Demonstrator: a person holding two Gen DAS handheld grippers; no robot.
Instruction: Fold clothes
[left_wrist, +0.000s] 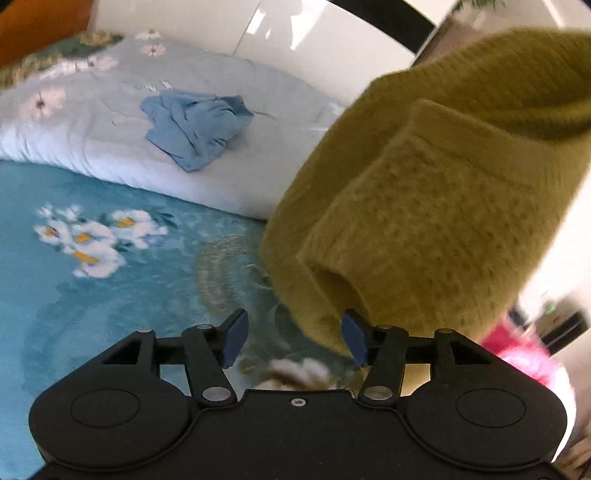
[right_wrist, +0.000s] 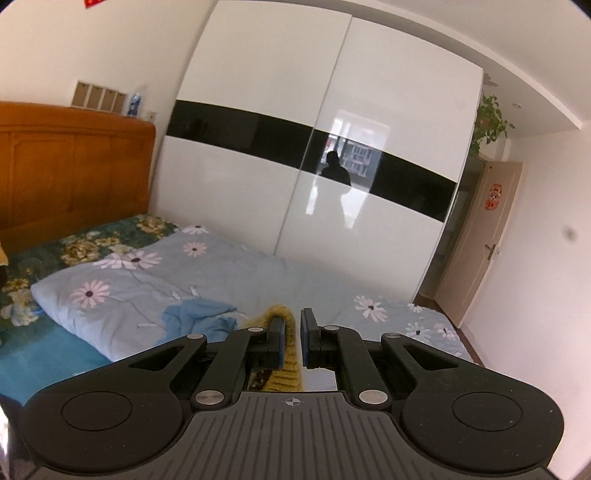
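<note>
In the left wrist view, the teal bedspread (left_wrist: 74, 258) with white flowers fills the lower left of the frame. Above it, across the upper left, lies a pale blue quilt (left_wrist: 92, 122) with daisy prints, and a crumpled blue garment (left_wrist: 195, 125) rests on top of it near the upper middle. At the bottom centre the left hand-held gripper (left_wrist: 293, 338) has its blue-padded fingers spread wide apart, with nothing between them. The right half of the frame is taken up by an olive-yellow knitted sweater (left_wrist: 424, 203) hanging in the air above the bed; its open cuff hangs just beside the right-hand finger, though whether they touch is unclear.

In the right wrist view, a wooden headboard (right_wrist: 74, 170) stands at the left edge, with the quilt (right_wrist: 155, 280) and the blue garment (right_wrist: 195, 317) below it. At the lower centre the right hand-held gripper (right_wrist: 292, 341) is pinching a fold of the sweater (right_wrist: 286, 354) between nearly closed fingers. Behind it, a glossy white wardrobe (right_wrist: 295, 92) with a black band fills the middle, and a door (right_wrist: 480, 240) stands at the right.
</note>
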